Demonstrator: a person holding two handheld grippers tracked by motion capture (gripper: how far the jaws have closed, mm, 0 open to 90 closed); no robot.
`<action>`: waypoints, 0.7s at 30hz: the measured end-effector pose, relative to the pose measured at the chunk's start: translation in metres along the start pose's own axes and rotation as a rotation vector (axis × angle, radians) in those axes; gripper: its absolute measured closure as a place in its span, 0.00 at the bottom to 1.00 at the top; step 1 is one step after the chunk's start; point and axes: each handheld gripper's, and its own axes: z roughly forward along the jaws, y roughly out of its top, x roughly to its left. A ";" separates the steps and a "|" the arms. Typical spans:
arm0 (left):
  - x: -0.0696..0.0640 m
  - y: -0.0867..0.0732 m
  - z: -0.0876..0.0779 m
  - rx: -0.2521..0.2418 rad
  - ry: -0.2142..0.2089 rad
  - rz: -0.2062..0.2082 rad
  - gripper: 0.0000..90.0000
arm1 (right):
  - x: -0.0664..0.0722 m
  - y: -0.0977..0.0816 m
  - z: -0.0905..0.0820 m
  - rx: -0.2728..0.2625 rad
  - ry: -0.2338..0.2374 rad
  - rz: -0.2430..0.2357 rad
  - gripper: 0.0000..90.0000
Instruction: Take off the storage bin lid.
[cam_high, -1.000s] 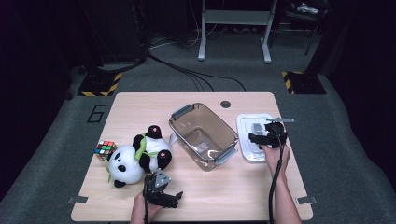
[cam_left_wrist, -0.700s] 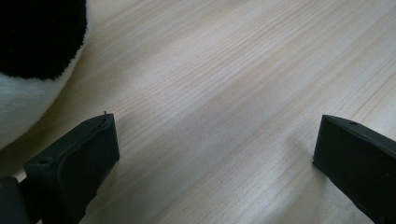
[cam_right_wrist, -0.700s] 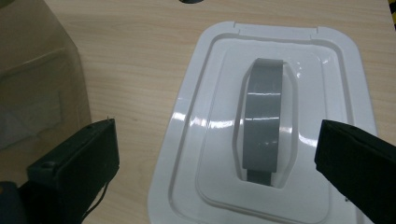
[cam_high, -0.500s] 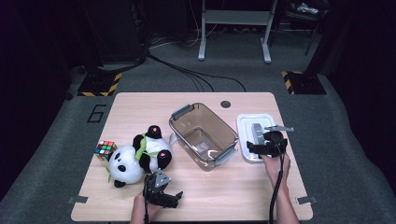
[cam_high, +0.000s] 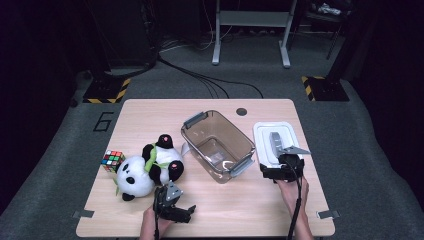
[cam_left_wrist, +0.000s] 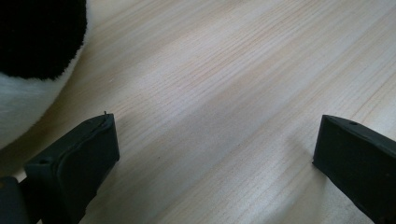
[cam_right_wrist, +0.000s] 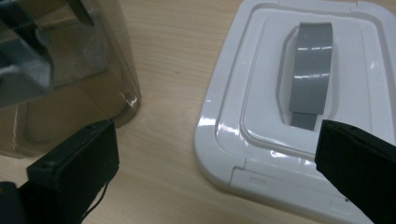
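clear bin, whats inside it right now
The clear bin looks empty: its bare bottom shows through in the high view. Its white lid lies on the table beside it; whatever is beneath the lid is covered.

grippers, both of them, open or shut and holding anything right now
Left gripper: open, empty, over bare wooden table.
Right gripper: open, empty, at the near edge of the white plastic lid.

1. The right gripper covers the near edge of the white lid in the high view.
2. The toy panda is cut off by the left gripper view's edge.
3. The clear bin runs past the right gripper view's frame.
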 end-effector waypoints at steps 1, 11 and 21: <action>0.000 0.000 0.000 0.000 0.000 0.000 0.00 | 0.001 -0.003 0.000 0.006 0.001 -0.003 0.00; 0.000 0.000 0.000 0.000 0.000 0.000 0.00 | 0.013 -0.032 0.002 0.035 0.020 -0.006 0.00; 0.000 0.000 0.000 -0.001 0.001 0.001 0.00 | 0.028 -0.061 0.001 0.033 0.028 -0.022 0.00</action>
